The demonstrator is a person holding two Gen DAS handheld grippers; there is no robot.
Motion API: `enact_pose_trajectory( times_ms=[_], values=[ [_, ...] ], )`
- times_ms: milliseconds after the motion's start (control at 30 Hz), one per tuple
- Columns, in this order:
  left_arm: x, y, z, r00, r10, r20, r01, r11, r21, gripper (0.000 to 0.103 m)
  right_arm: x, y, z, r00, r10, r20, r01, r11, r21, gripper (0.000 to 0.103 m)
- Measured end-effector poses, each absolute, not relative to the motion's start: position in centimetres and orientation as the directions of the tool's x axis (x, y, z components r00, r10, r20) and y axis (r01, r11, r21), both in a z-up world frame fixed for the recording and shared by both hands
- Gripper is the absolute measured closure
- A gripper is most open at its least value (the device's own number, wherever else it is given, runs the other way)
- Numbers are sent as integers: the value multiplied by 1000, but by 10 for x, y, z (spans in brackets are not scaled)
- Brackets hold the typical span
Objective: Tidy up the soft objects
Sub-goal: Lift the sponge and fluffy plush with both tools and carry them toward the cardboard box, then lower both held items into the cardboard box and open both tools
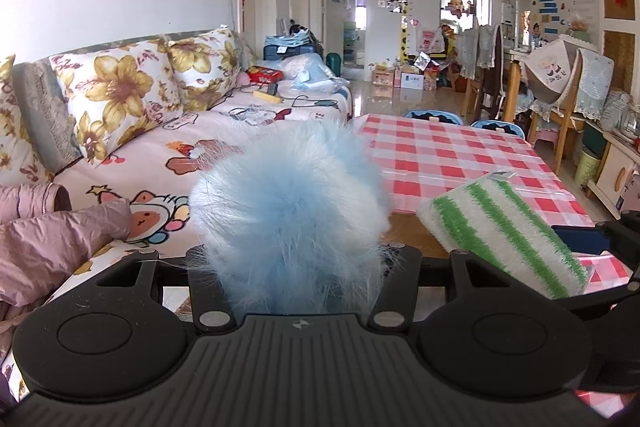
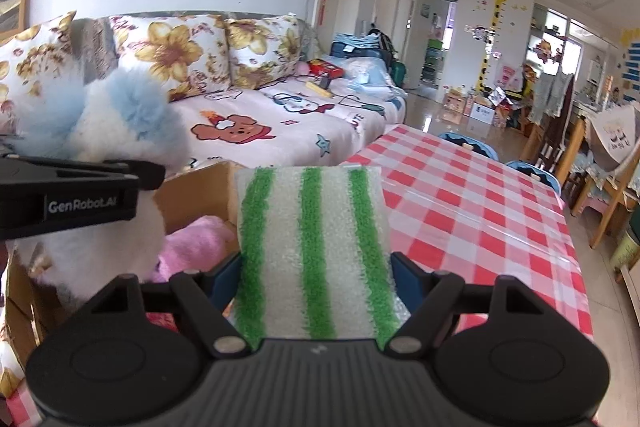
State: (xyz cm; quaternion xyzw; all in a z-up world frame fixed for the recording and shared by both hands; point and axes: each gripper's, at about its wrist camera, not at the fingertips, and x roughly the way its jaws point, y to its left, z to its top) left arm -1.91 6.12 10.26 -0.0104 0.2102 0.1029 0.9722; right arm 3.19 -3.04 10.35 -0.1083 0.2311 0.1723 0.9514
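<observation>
We hold things over the desk (image 2: 460, 211) with the checked cloth. The cardboard box (image 2: 200, 187) sits at its edge, a pink soft thing (image 2: 196, 243) inside. Our left tongs (image 1: 288, 263) squeeze the blue fluffy toy (image 1: 288, 195). Our right tongs (image 2: 316, 291) stand wide, pinching the green striped sponge (image 2: 312, 247). We should lower each into the box, then let go.

Black ribbed gripper (image 2: 318, 291), "GenRobot.AI" lettering
</observation>
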Motion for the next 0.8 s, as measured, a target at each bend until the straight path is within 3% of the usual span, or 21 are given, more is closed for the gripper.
enact_pose_trajectory(
  times_ms=[600, 800],
  values=[
    [-31, 66, 105, 859, 233, -455, -264, 964, -4, 36, 35, 18, 91, 790, 306, -531, -464, 865, -192, 23],
    [-31, 67, 106, 851, 241, -467, -276, 961, -7, 31, 29, 33, 86, 771, 313, -554, -510, 824, -244, 16]
  ],
)
